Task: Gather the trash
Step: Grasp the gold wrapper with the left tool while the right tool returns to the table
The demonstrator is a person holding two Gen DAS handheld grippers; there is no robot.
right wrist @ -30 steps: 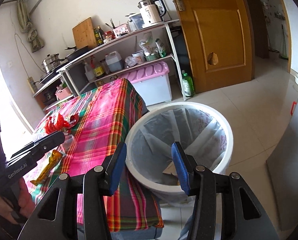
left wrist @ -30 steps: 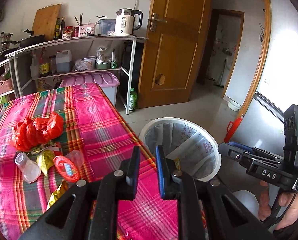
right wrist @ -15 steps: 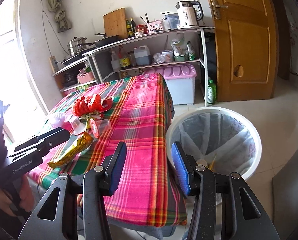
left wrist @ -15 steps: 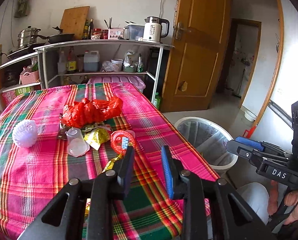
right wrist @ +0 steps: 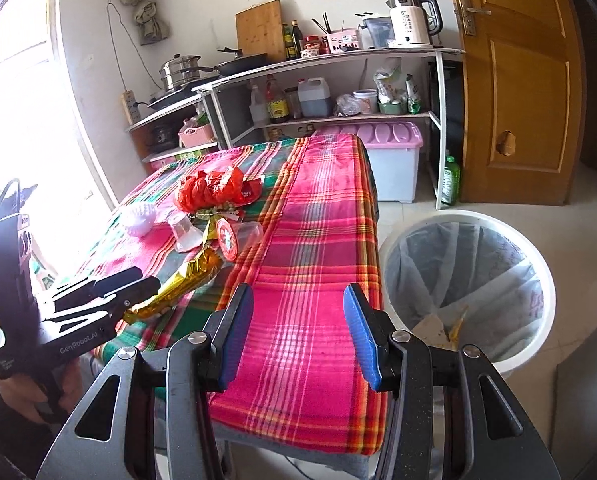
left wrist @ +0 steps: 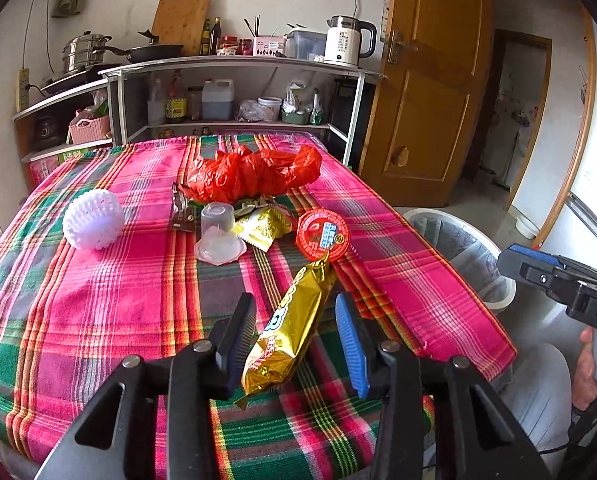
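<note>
Wrapper (left wrist: 290,336), light and crinkly near the tabletop's front edge, is straddled mid-length by spread left gripper (left wrist: 296,344); right gripper (right wrist: 296,330) is held spread, empty.

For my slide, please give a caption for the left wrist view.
Open left gripper straddles a gold wrapper on the table.

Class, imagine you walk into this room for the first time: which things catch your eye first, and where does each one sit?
The bright pink plaid tablecloth fills the middle of the room. On it, a shiny gold wrapper lies between the fingers of the open left gripper, with a crumpled red bag farther back. To the table's right, a white bin stands on the floor.
</note>
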